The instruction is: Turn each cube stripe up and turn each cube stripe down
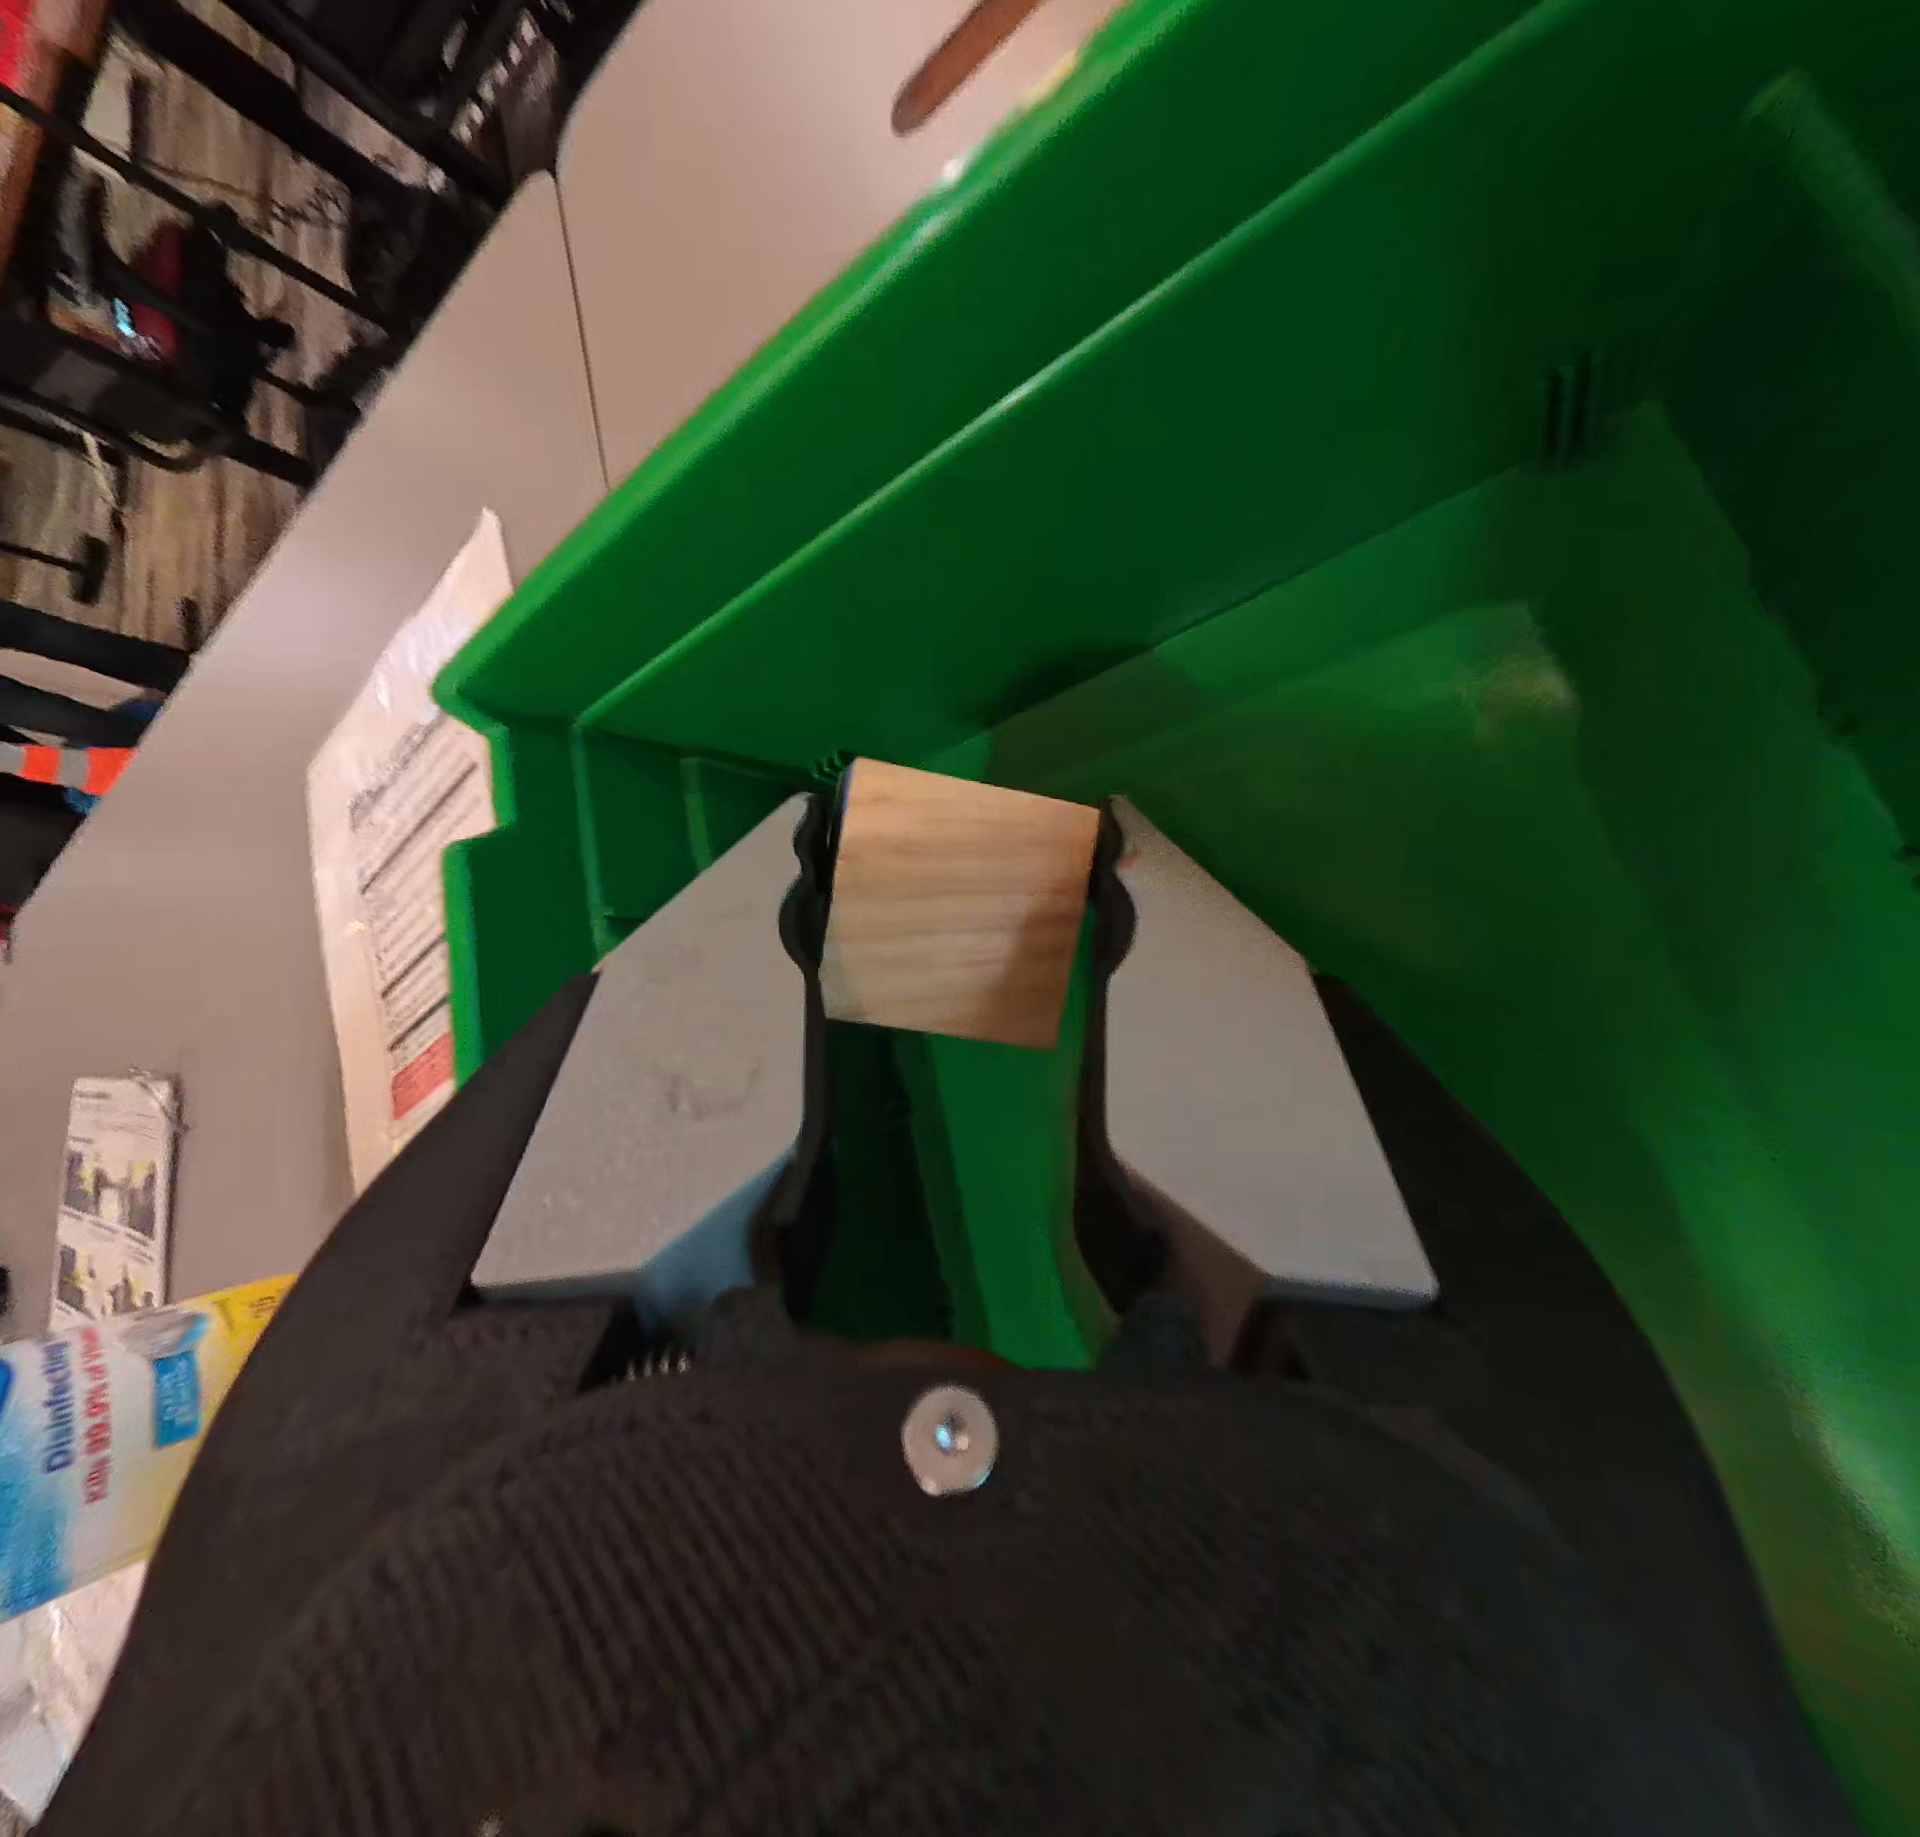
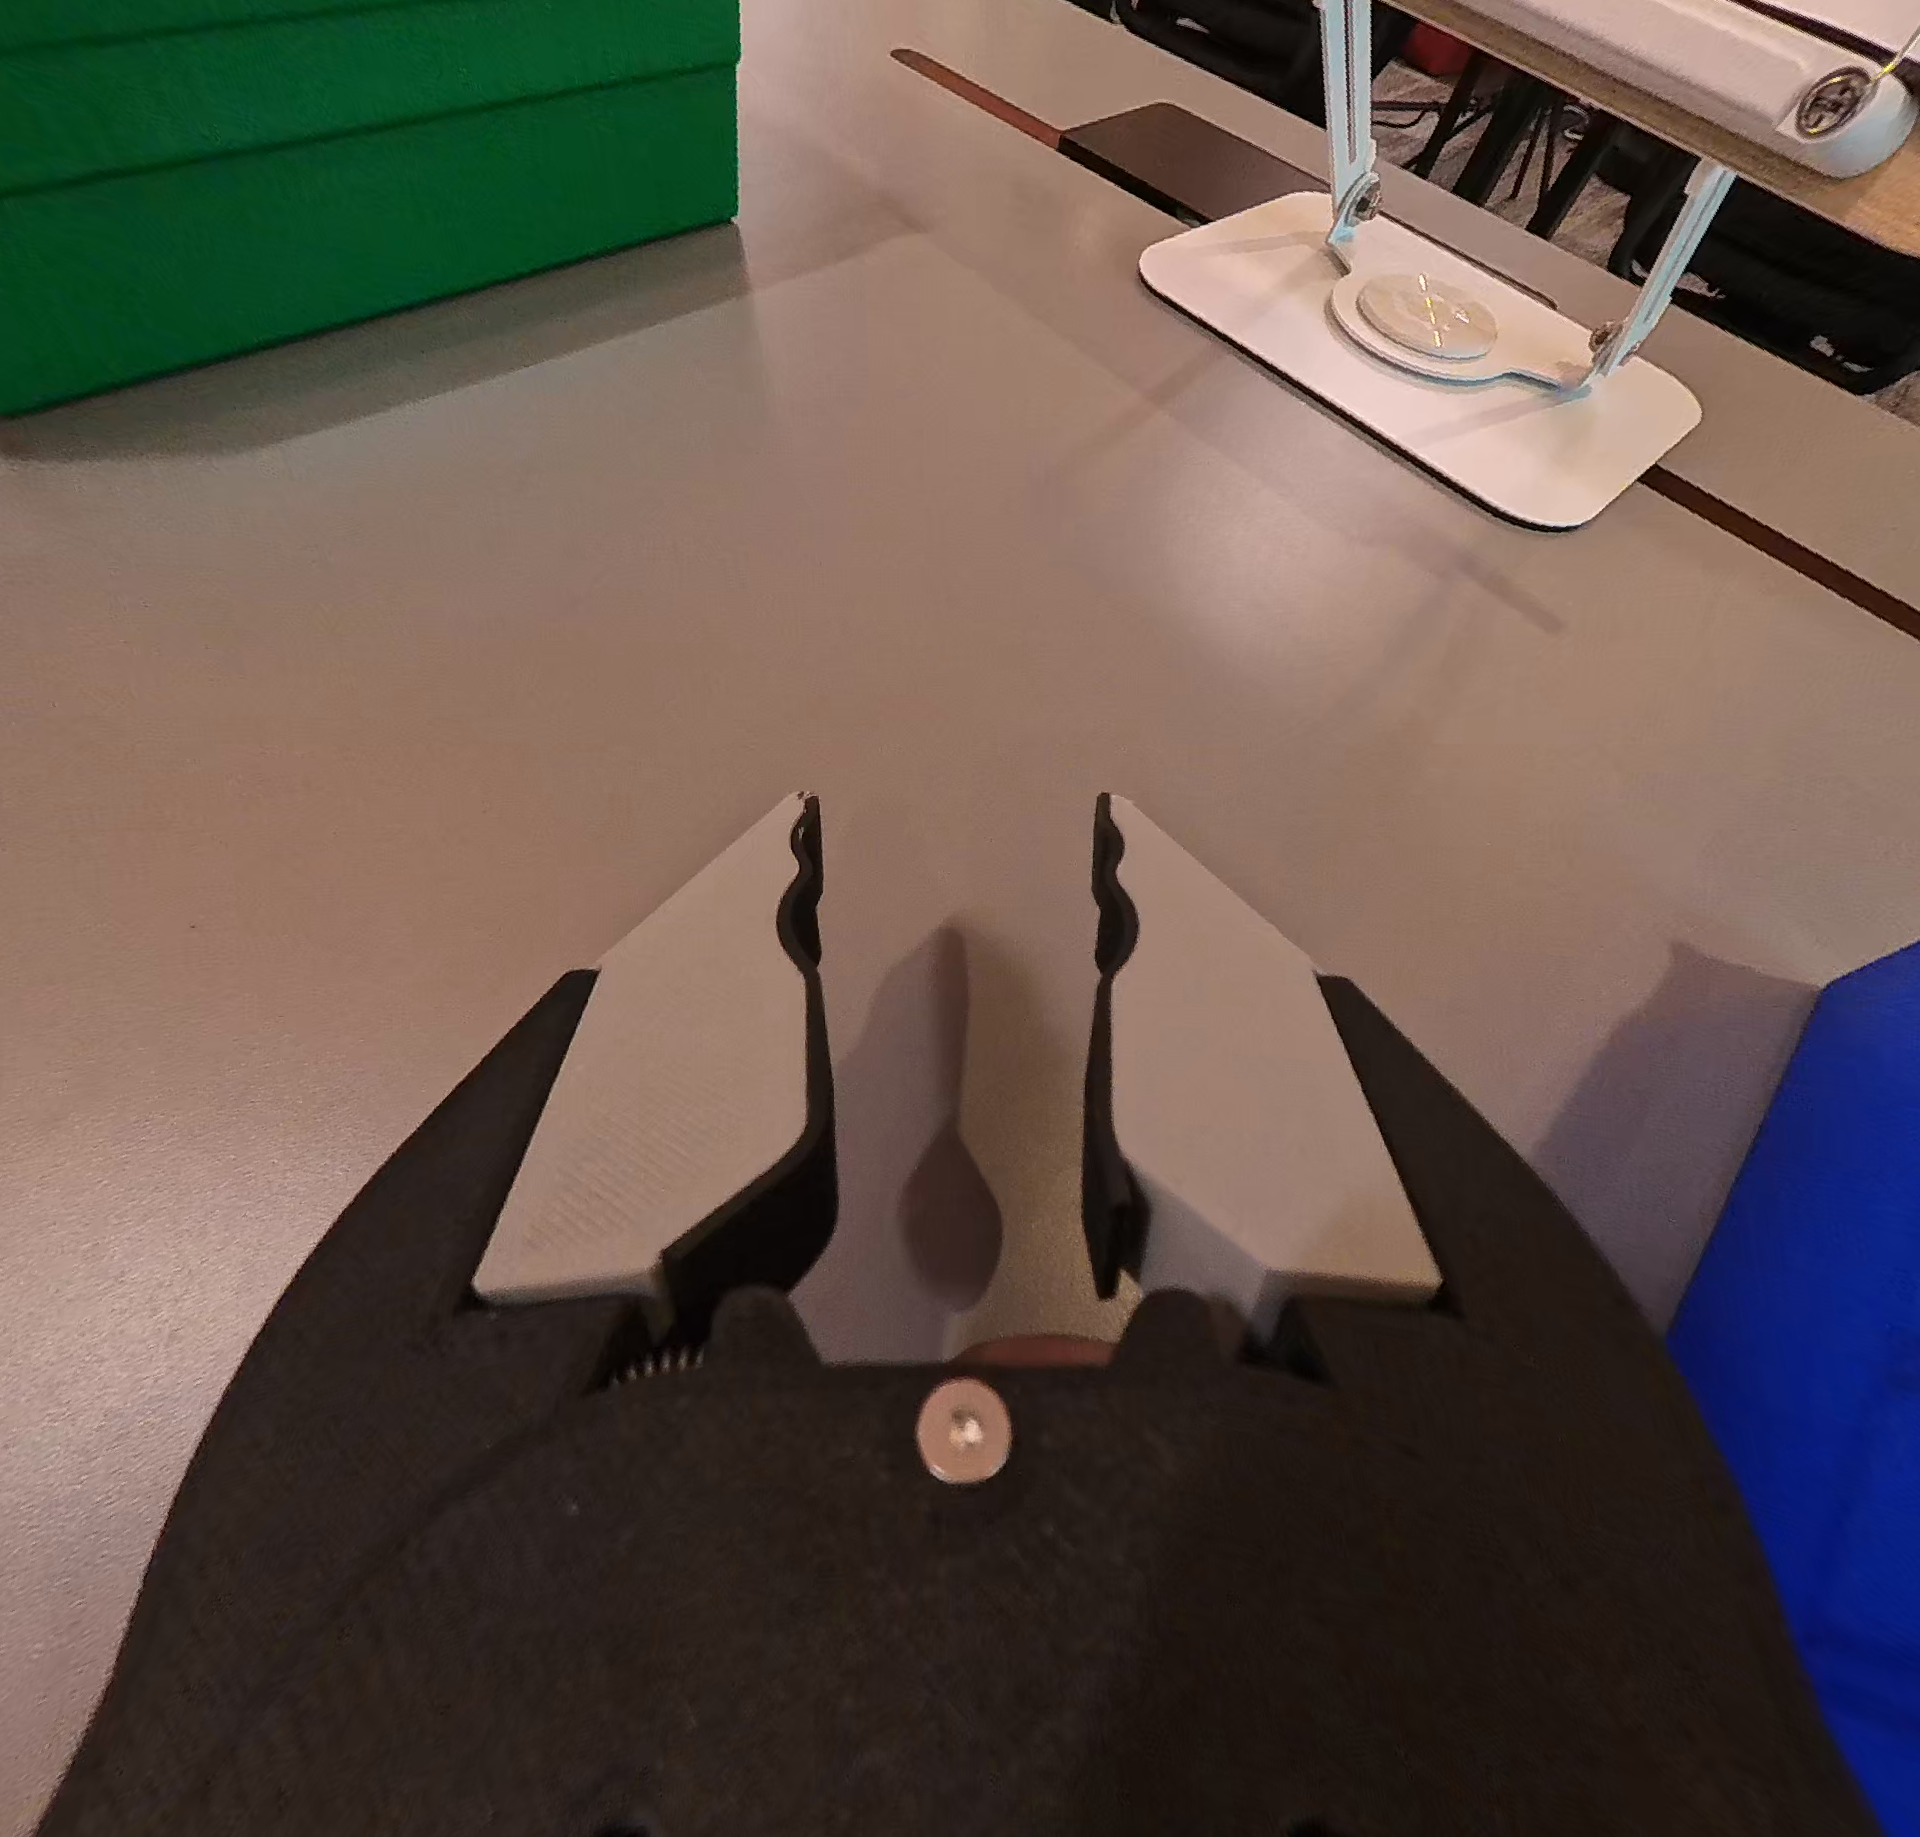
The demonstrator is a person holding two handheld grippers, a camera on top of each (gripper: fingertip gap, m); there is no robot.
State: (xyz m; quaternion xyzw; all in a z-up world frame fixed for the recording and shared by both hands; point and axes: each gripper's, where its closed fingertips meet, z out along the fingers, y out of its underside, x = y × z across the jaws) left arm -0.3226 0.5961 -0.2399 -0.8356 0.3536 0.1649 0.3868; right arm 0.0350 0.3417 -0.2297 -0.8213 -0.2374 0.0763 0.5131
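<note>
The wooden cube (image 1: 958, 917) is sitting right between the tips of the left gripper (image 1: 956, 826), clamped on both sides by the fingers, plain wood face toward the camera; the green bin (image 1: 1351, 437) is filling everything from 12 to 4 o'clock behind it; the right gripper (image 2: 958, 821) is hovering over the grey table (image 2: 623, 592), spread apart and pinching nothing, another green bin side (image 2: 364, 156) off at 11 o'clock.

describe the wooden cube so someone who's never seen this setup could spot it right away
Find the big green bin that fills most of the left wrist view. Just in front of its edge, the left claw is shut on the wooden cube, one finger against each side. It is the only pale, wood-grained block in sight, plain on the face towards the camera.
</note>
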